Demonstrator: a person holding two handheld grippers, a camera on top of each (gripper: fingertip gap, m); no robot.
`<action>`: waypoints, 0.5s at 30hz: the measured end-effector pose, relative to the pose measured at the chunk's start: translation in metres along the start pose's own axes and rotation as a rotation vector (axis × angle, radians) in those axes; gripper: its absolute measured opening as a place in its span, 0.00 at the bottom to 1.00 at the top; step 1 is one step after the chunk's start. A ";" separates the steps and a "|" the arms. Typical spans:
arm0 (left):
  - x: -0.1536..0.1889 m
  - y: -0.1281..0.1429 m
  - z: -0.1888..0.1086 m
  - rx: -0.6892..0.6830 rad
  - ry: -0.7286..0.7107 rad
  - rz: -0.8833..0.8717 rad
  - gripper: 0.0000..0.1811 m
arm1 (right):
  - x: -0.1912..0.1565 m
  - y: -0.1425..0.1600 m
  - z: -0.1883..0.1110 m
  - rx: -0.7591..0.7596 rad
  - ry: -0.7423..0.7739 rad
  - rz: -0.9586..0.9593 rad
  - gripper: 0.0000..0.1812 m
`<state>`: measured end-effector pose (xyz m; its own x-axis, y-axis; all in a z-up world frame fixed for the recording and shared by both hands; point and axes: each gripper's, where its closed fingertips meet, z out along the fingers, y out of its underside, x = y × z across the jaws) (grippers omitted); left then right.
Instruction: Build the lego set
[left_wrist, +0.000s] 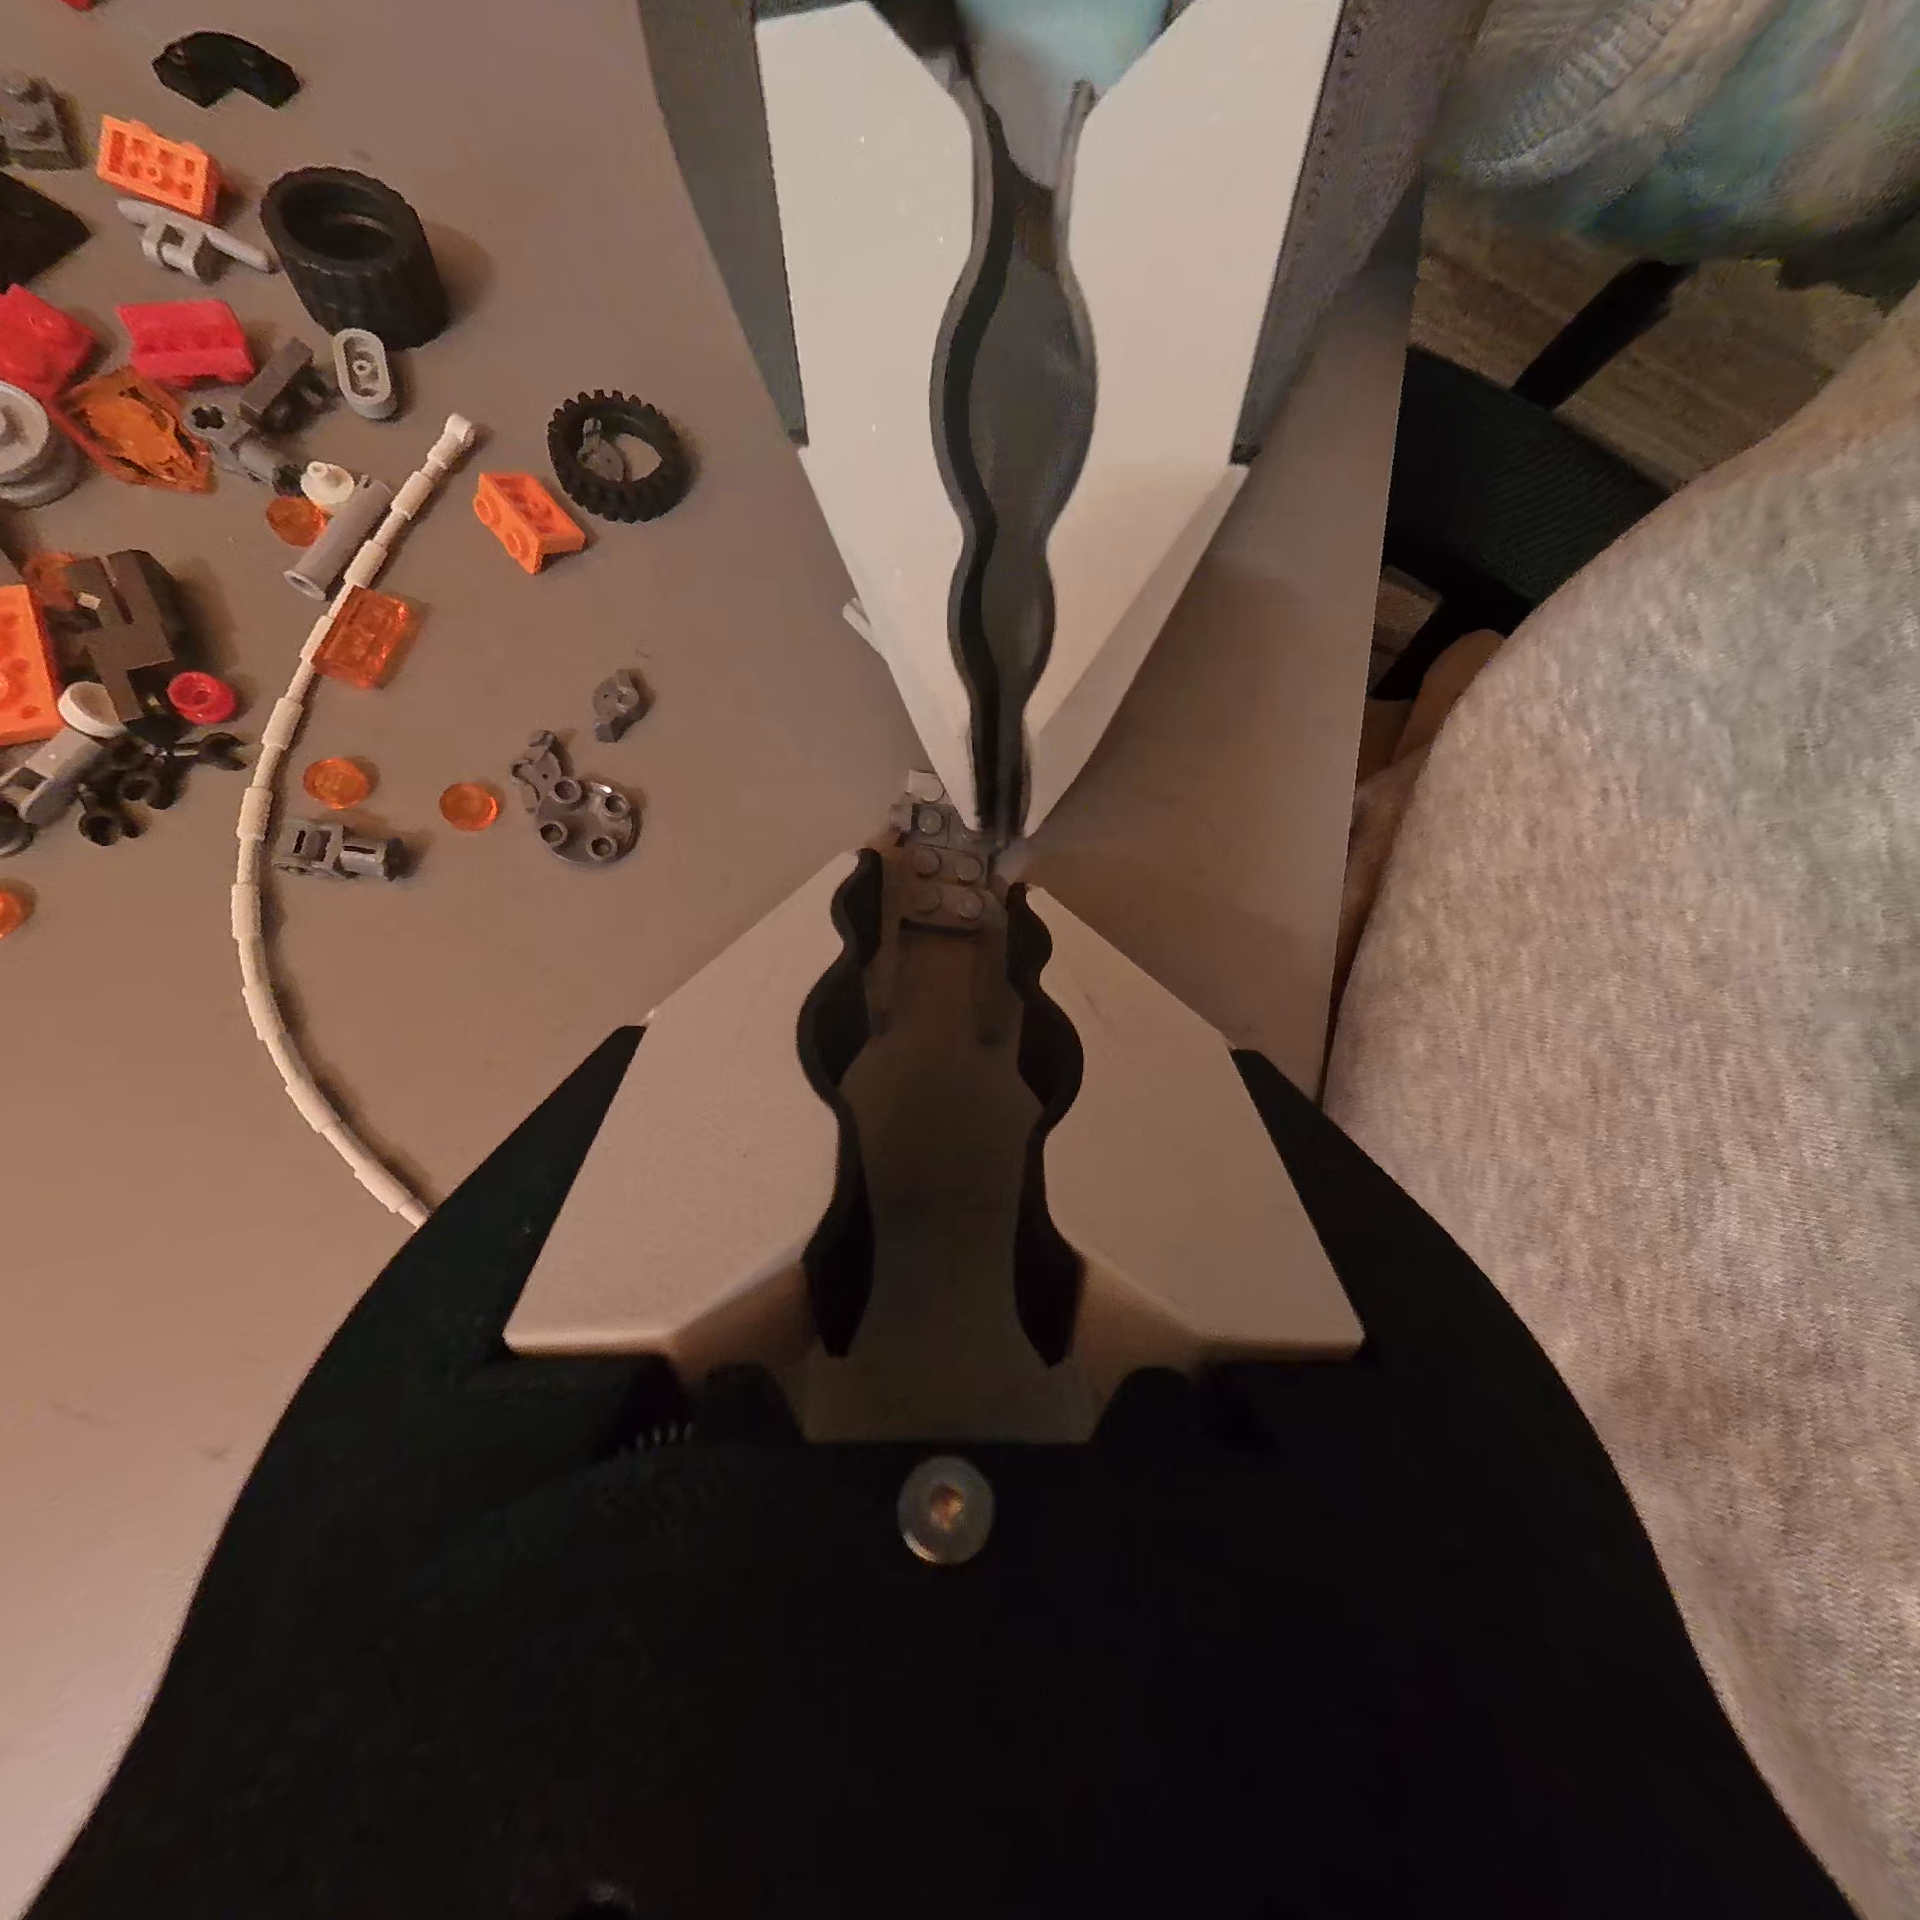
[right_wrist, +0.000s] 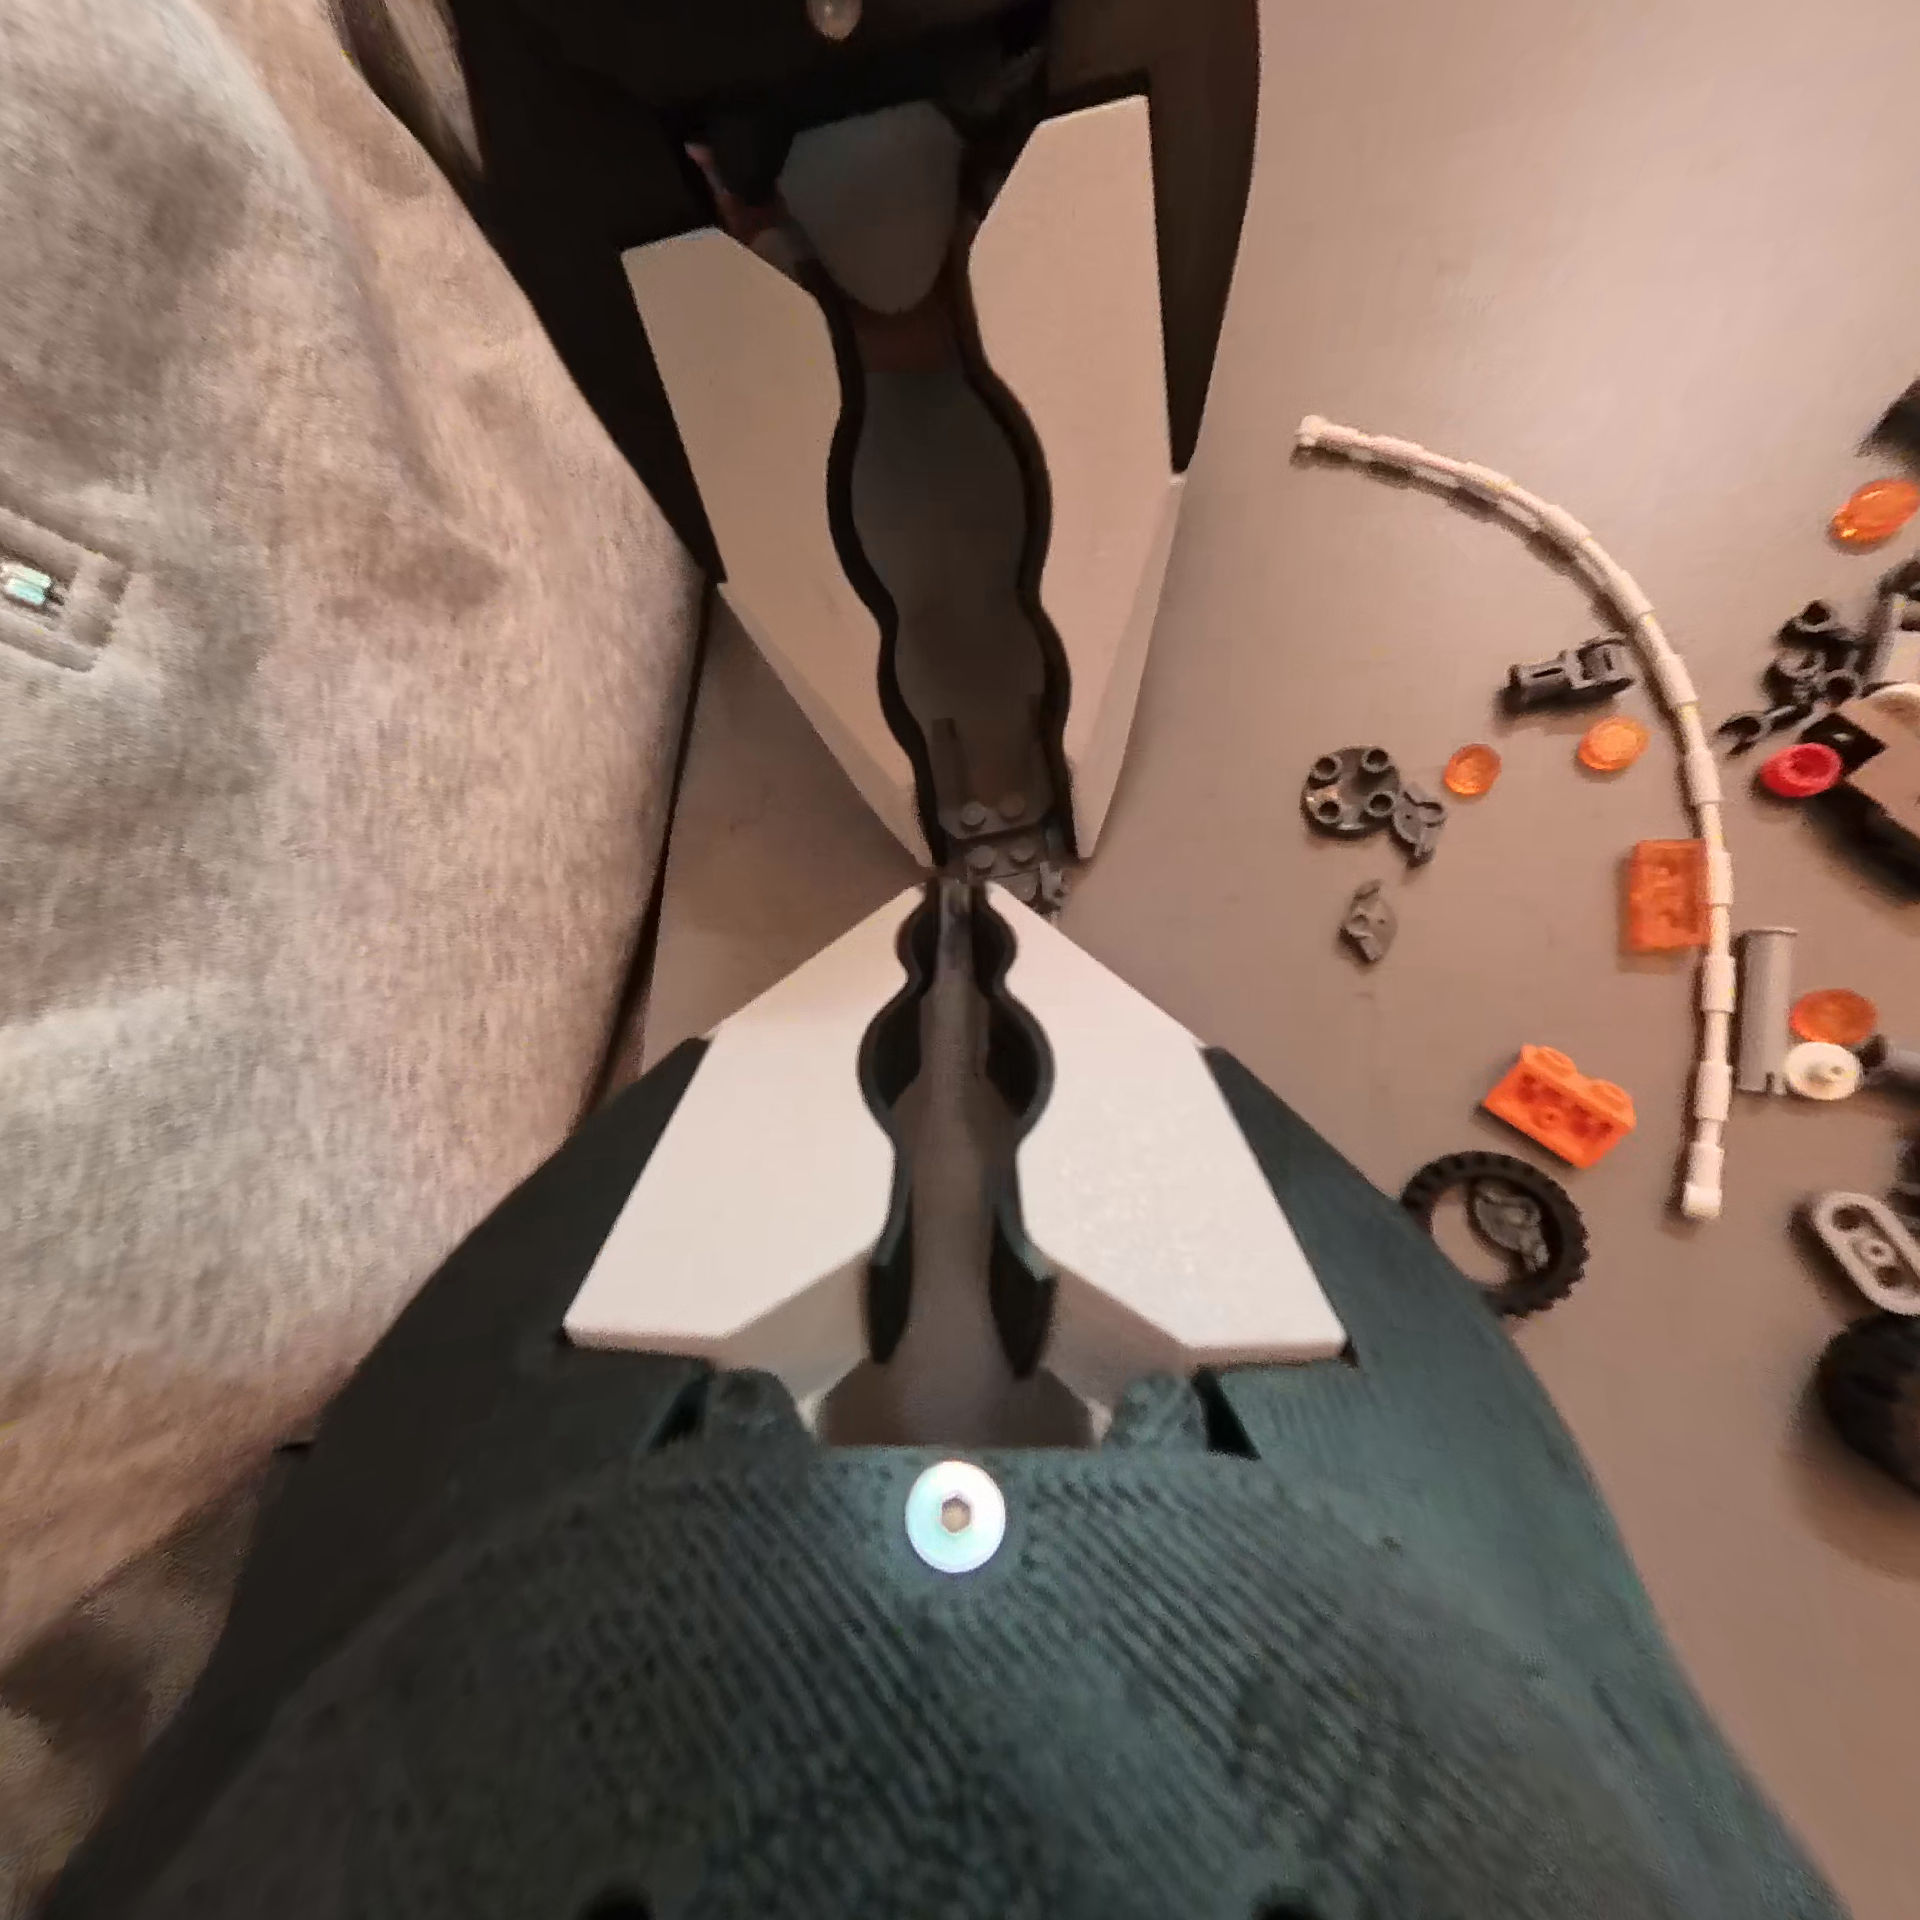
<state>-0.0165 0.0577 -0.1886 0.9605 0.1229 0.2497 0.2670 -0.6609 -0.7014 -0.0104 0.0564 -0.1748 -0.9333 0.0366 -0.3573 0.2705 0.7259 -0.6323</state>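
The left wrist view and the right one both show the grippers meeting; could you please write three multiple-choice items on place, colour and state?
1. Where does the white ribbed hose lie?
A on the table
B in a box
C on the chair

2. What colour is the small plate between the gripper tips?
A red
B grey
C orange

3. How does the left gripper stand?
A wide open
B shut on the plate
C out of view

Answers: 1 A, it curves across the table; 2 B, its studs are grey; 3 B, its fingertips clamp the plate's sides.

Left gripper (left_wrist: 951, 883) and right gripper (right_wrist: 961, 894): black textured bodies, white wedge fingers, wavy black pads, silver centre screw. Grey fleece garment (right_wrist: 260, 727).
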 end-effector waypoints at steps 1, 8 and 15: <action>0.000 0.000 0.000 0.000 0.000 0.000 0.12 | 0.001 -0.001 -0.002 0.023 0.013 -0.007 0.06; 0.000 0.000 0.000 0.001 0.006 -0.007 0.12 | 0.004 -0.013 -0.012 0.172 0.148 -0.063 0.17; 0.000 0.000 0.000 0.003 0.022 -0.023 0.12 | 0.013 0.001 0.004 0.086 0.270 -0.137 0.16</action>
<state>-0.0167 0.0577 -0.1880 0.9523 0.1217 0.2798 0.2888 -0.6556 -0.6977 -0.0212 0.0550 -0.1828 -0.9883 0.1318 -0.0767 0.1462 0.6765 -0.7218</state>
